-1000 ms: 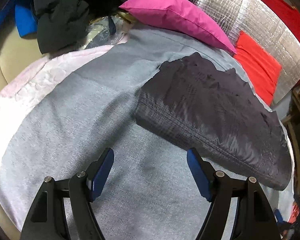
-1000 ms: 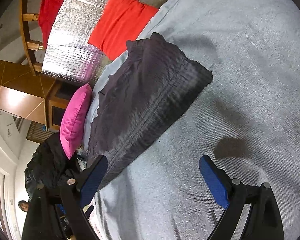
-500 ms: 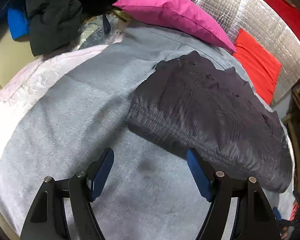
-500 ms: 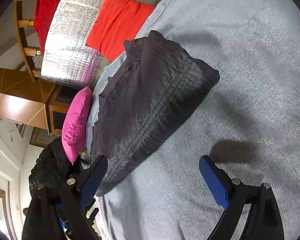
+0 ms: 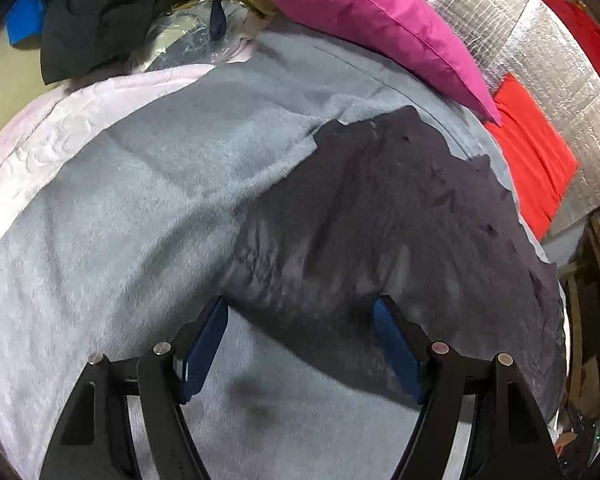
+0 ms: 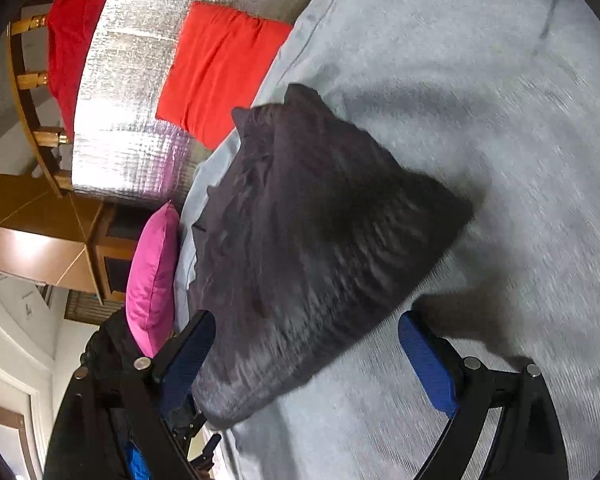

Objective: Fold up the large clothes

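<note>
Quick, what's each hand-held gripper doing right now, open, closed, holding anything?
Left hand-held gripper: open, holding nothing, at the near edge of the dark garment.
Right hand-held gripper: open, holding nothing, garment edge between its jaws.

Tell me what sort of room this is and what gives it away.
Most likely a lived-in bedroom or living room. A grey blanket covers a wide soft surface, probably a bed or sofa, with a pink pillow at its edge. A heap of dark clothes sits beside it, and wooden furniture stands behind.
</note>
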`<state>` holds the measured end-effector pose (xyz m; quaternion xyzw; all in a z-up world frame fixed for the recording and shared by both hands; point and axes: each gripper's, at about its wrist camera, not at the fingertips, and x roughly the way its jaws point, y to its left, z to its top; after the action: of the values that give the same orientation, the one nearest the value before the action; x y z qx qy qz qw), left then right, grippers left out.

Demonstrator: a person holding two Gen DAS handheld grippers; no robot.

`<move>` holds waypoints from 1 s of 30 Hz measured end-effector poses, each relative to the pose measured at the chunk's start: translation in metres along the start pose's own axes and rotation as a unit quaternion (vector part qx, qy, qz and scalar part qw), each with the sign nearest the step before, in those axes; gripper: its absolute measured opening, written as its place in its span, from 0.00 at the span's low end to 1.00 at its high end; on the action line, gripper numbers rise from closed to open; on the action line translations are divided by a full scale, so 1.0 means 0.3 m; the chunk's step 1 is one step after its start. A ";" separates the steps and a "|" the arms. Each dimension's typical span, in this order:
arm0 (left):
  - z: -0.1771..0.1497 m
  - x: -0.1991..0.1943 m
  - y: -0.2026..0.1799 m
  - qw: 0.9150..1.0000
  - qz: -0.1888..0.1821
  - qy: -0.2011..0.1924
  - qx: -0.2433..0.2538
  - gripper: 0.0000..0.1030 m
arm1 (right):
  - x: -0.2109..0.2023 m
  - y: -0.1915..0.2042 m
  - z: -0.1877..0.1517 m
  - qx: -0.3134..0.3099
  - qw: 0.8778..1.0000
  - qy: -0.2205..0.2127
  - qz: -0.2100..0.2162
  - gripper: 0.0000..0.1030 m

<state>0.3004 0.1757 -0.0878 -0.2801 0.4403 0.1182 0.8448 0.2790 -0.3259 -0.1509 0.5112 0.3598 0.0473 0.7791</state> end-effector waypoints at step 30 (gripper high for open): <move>0.109 -0.084 0.058 0.984 0.003 -0.077 0.160 0.73 | -0.085 0.020 0.147 -0.134 0.987 0.016 -0.085 0.80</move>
<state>0.3001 0.2099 -0.0588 -0.1298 0.3879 0.0698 0.9098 0.2888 -0.3678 -0.1234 0.3684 0.4050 0.0368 0.8360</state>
